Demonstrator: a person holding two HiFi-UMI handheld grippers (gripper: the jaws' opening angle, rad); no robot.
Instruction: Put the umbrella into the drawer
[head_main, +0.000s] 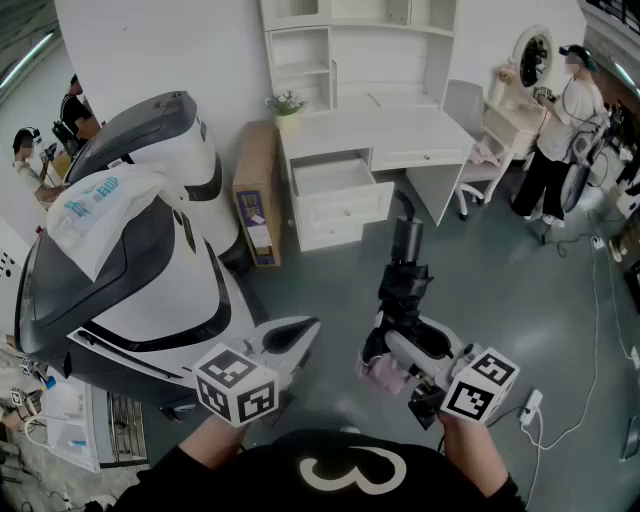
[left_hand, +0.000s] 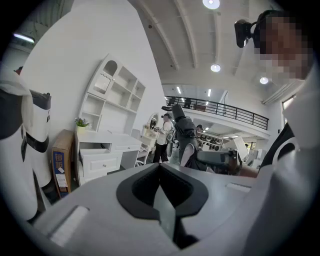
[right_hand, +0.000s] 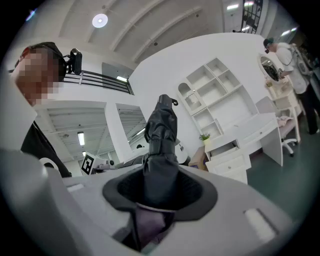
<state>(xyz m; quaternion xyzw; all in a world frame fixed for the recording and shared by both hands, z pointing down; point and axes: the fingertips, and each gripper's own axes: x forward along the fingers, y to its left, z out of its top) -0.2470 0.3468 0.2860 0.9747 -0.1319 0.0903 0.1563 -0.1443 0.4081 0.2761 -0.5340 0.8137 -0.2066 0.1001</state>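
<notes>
A folded black umbrella (head_main: 405, 268) with a pinkish end stands up from my right gripper (head_main: 392, 350), whose jaws are shut on its lower part. In the right gripper view the umbrella (right_hand: 161, 142) rises out of the right gripper (right_hand: 159, 192) and hides part of the room. My left gripper (head_main: 298, 336) is beside it on the left, shut with nothing in it; its jaws meet in the left gripper view (left_hand: 161, 172). The white desk (head_main: 375, 130) stands well ahead across the floor, its top left drawer (head_main: 335, 178) pulled open, also seen as drawer (right_hand: 223, 148) and drawer (left_hand: 96, 147).
A large white-and-black machine (head_main: 150, 280) with a plastic bag (head_main: 100, 205) on it fills the left. A cardboard box (head_main: 258, 190) leans by the desk. A chair (head_main: 468, 150), a vanity and a person (head_main: 560, 130) are at the right. Cables and a power strip (head_main: 530, 405) lie on the floor.
</notes>
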